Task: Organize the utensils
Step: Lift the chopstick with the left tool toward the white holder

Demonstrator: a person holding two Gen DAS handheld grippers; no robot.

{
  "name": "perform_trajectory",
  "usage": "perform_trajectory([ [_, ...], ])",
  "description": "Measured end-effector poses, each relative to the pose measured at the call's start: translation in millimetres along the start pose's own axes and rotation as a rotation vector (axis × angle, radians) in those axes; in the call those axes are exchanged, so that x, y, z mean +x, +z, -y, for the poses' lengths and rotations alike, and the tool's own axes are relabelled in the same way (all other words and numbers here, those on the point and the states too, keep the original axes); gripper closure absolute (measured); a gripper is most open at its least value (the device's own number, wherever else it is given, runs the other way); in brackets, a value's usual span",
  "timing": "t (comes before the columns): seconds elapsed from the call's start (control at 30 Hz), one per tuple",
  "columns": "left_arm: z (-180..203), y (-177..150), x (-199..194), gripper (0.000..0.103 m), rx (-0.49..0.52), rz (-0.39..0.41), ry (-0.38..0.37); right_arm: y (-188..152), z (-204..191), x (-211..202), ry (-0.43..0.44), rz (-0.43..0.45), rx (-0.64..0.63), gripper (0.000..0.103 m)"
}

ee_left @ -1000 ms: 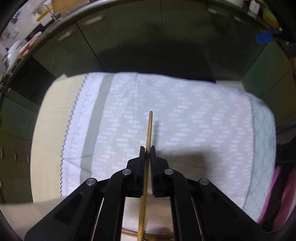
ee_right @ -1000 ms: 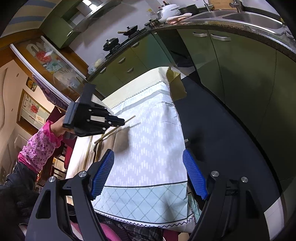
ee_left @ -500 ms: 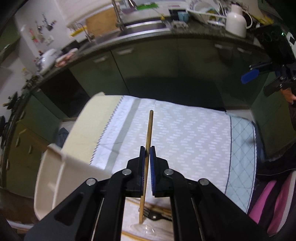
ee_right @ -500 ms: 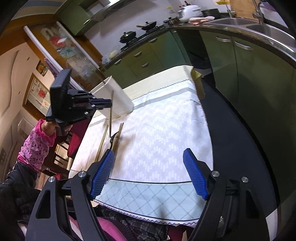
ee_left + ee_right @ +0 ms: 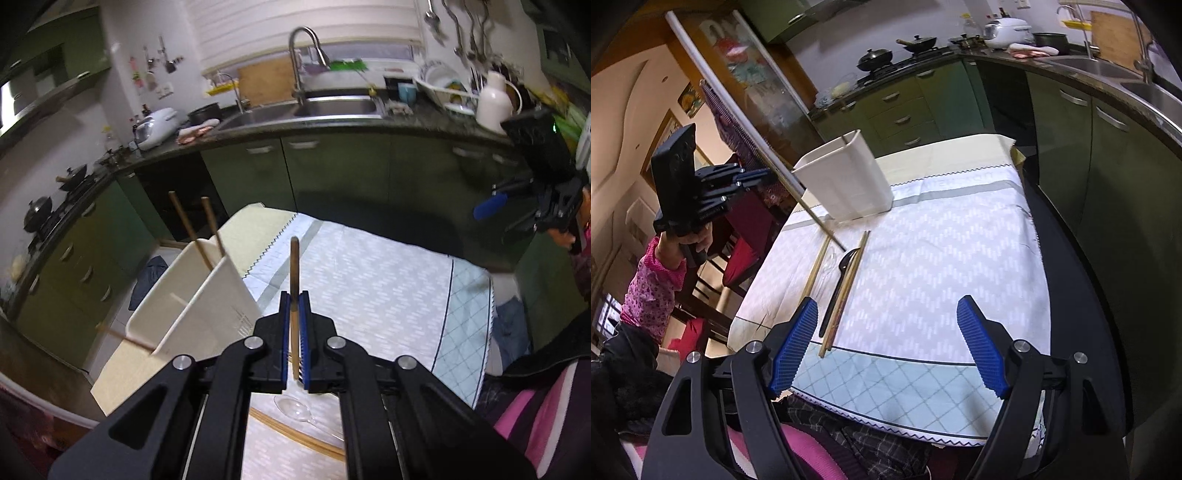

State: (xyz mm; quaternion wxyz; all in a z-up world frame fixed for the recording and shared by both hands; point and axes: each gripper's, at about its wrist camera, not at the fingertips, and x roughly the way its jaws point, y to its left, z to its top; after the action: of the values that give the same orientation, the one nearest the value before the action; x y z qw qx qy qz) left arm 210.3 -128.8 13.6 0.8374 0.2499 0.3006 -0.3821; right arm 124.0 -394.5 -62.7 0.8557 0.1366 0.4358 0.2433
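The left hand-held gripper is pressed together on a single wooden chopstick, pinching it near its lower part so most of the stick juts forward past the pads, a hold that looks suited to steering the tip into the white plastic utensil holder standing just beside it at the edge of the bench. Two chopsticks already lean out of that holder's far compartment (a third stick seems to poke out at its near corner, though blur makes this uncertain). The right hand-held gripper hangs spread wide with nothing between its pads, probably waiting over the utensils left on the patterned tablecloth: a black plastic spoon, a clear spoon and more chopsticks, laid roughly parallel for easy picking. Faint lettering along the cloth's grey stripe is too blurred to read, and no brand shows on the holder.
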Motion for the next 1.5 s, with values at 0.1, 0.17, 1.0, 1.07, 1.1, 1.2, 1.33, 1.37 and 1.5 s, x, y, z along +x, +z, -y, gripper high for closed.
perform_trajectory([
  [0.1, -5.5, -2.9, -17.5, 0.098, -0.028, 0.022, 0.012, 0.0, -7.7, 0.0, -0.007, -0.004, -0.013, 0.025],
  [0.17, -9.3, -3.5, -28.4, 0.098, -0.052, 0.034, 0.010, 1.2, -13.5, 1.1, -0.009, -0.006, -0.024, 0.025],
  [1.0, -80.4, 90.0, -131.3, 0.098, -0.173, 0.177, 0.165, 1.9, -12.2, 13.7, 0.017, -0.033, -0.039, 0.025],
  [1.07, -86.8, 99.5, -132.8, 0.098, -0.171, 0.180, 0.180, 1.5, -10.3, 14.6, 0.020, -0.034, -0.033, 0.025],
  [1.1, -90.1, 103.7, -133.2, 0.098, -0.173, 0.181, 0.190, 1.2, -9.4, 15.5, 0.022, -0.036, -0.032, 0.025],
  [1.2, -99.3, 113.3, -130.7, 0.098, -0.173, 0.181, 0.211, 0.5, -7.5, 17.4, 0.027, -0.040, -0.028, 0.025],
  [1.33, -110.7, 119.2, -121.7, 0.098, -0.187, 0.176, 0.229, -0.1, -4.0, 18.5, 0.028, -0.044, -0.021, 0.025],
  [1.37, -113.0, 119.4, -118.4, 0.098, -0.191, 0.175, 0.227, -0.1, -2.7, 18.6, 0.028, -0.044, -0.019, 0.025],
  [1.5, -124.1, 115.0, -99.2, 0.098, -0.209, 0.155, 0.225, -0.1, 1.8, 18.4, 0.028, -0.045, -0.009, 0.025],
])
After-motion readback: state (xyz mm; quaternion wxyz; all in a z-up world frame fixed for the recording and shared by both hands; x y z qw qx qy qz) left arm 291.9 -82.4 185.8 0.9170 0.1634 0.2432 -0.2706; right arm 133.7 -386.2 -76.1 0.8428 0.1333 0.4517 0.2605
